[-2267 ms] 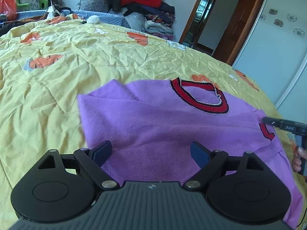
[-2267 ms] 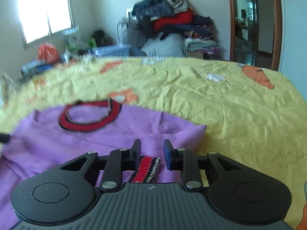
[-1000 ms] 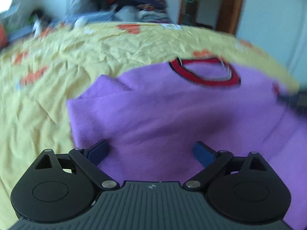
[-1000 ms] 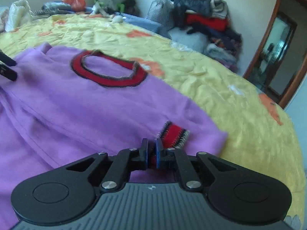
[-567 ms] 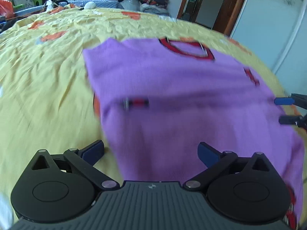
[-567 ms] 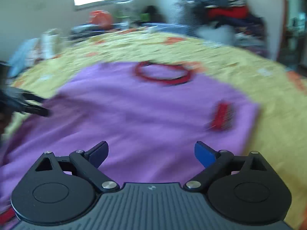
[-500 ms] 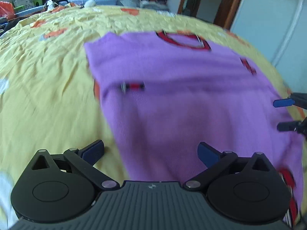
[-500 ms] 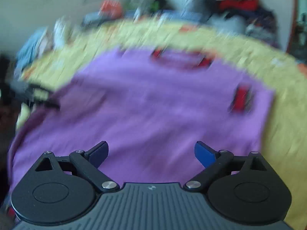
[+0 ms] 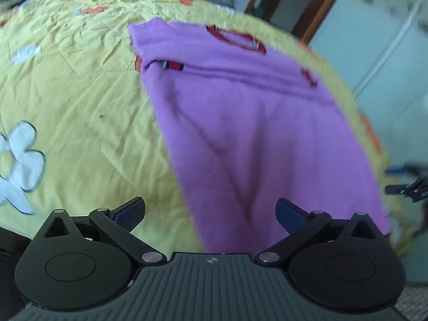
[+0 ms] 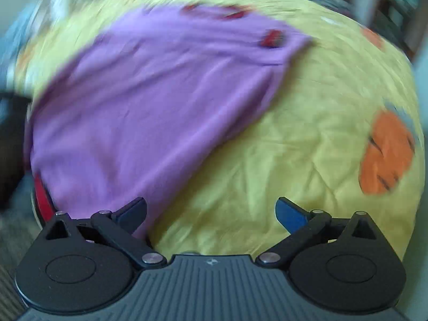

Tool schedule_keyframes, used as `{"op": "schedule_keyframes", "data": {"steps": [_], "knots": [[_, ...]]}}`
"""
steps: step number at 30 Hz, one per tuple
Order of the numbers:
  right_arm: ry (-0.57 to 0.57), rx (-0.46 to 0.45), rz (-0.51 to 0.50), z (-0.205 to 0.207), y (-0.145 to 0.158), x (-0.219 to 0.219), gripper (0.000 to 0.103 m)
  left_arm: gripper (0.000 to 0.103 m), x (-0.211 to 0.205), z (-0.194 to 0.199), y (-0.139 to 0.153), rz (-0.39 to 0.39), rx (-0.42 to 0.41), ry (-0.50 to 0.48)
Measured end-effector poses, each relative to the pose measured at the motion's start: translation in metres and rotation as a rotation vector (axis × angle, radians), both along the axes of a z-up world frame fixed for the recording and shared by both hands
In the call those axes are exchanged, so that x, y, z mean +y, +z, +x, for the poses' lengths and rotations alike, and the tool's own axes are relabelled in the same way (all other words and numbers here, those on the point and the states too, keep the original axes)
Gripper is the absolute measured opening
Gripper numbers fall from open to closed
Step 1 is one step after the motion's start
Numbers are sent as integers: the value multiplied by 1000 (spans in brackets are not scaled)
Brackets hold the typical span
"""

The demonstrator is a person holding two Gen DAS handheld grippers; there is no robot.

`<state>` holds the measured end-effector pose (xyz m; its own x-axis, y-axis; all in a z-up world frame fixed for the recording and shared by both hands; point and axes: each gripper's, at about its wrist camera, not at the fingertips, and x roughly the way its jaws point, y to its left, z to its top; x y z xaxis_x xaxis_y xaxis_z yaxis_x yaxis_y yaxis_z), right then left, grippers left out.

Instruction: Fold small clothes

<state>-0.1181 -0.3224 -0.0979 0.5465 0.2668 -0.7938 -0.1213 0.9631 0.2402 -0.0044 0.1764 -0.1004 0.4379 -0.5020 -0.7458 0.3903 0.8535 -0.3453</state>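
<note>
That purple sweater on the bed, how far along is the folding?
Both sleeves of the sweater look folded in, red cuffs lying on top. Neither gripper, left or right, holds anything; the right one's fingers are opening. The body isn't folded up yet.

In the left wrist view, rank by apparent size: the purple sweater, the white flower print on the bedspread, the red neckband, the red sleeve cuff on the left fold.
1. purple sweater
2. white flower print, though it lies nearer the camera
3. red neckband
4. red sleeve cuff
</note>
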Motion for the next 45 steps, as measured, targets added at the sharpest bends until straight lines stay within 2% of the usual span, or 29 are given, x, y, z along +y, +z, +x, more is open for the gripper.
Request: {"op": "schedule_keyframes", "data": {"steps": [2, 4, 8, 10, 12, 15, 17, 20, 22, 24, 26, 28, 29, 30, 31, 32, 33, 35, 37, 43, 45], "knots": [[-80, -16, 139, -3, -9, -8, 103, 102, -4, 4, -9, 16, 27, 17], [-81, -22, 164, -4, -18, 2, 103, 102, -9, -3, -9, 21, -11, 4], [-57, -69, 90, -17, -25, 35, 103, 96, -11, -20, -10, -26, -23, -23], [-36, -101, 76, -25, -28, 49, 103, 86, -11, -30, -11, -31, -50, -23], [4, -121, 8, -31, -30, 67, 103, 79, -9, -37, -12, -44, -60, 10], [12, -97, -148, -32, -29, 93, 103, 78, -3, -44, -17, -79, -20, 58], [-5, -91, -157, -32, -30, 98, 103, 78, -1, -53, -24, -99, 2, 85], [-15, -143, -146, -43, -34, 98, 103, 76, -4, -61, -37, -108, 27, 63], [-49, -187, -142, -48, -39, 98, 103, 55, -7, -61, -45, -131, 65, 70], [-42, -184, -138, -45, -38, 98, 103, 45, -7, -61, -50, -174, 76, 69], [-62, -182, -131, -44, -37, 96, 103, 34, -7, -60, -52, -181, 85, 76], [-58, -174, -148, -45, -36, 97, 102, 16, -4, -61, -52, -194, 87, 83], [-65, -186, -138, -49, -34, 97, 90, 14, -2, -61, -54, -203, 94, 87], [-82, -204, -130, -52, -33, 96, 72, 13, -1, -60, -56, -216, 107, 93], [-97, -212, -120, -55, -31, 94, 62, 10, 2, -59, -57, -231, 120, 98], [-99, -214, -86, -56, -30, 91, 35, 10, 3, -58, -57, -241, 125, 101], [-107, -203, -39, -55, -30, 86, 15, 9, 3, -58, -56, -244, 126, 99], [-148, -192, 6, -55, -27, 82, 10, 9, 4, -58, -57, -261, 139, 104], [-170, -211, 54, -58, -24, 79, 9, 8, 10, -58, -56, -310, 155, 110], [-208, -266, 235, -53, 1, 57, 7, 7, 28, -57, -45, -523, 189, 141], [-214, -294, 281, -43, 11, 46, 7, 7, 27, -47, -34, -573, 175, 140]]}}
